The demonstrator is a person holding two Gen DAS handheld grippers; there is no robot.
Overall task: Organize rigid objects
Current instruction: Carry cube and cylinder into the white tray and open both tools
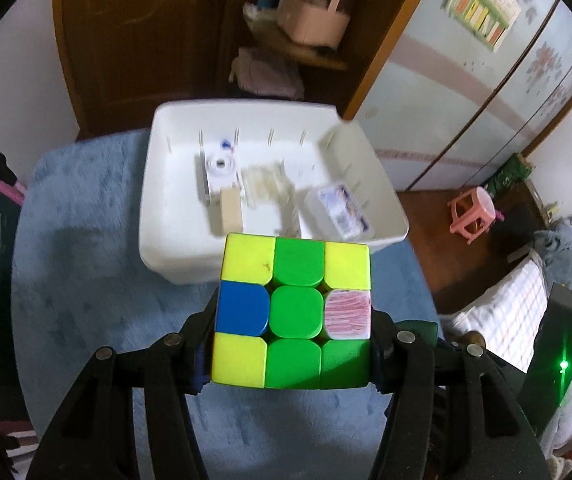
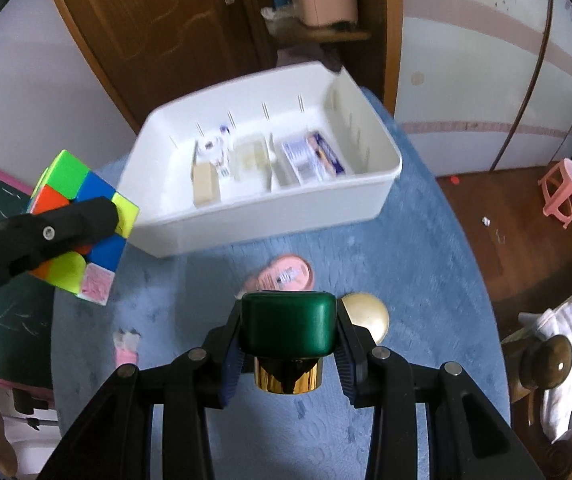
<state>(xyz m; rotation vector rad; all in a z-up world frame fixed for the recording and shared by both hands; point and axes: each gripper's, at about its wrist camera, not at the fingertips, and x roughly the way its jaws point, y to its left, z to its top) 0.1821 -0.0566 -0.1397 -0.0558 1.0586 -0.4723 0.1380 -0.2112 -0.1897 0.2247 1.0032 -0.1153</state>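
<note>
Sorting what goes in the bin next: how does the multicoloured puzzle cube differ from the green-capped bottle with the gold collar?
The multicoloured puzzle cube is boxy and many-coloured; the green-capped bottle is rounded, plain green over gold. The cube sits in the left gripper, the bottle in the right gripper. Both are held above the blue mat.

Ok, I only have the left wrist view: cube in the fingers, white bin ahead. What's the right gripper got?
Observer: The right gripper is shut on a green-capped container with a gold collar.
Operator: Anything lying on the blue cloth that I can't see?
Observer: Yes, a pink oval case lies between that container and the white bin.
Operator: Anything else?
Observer: A cream round object sits on the cloth just right of the green cap.
</note>
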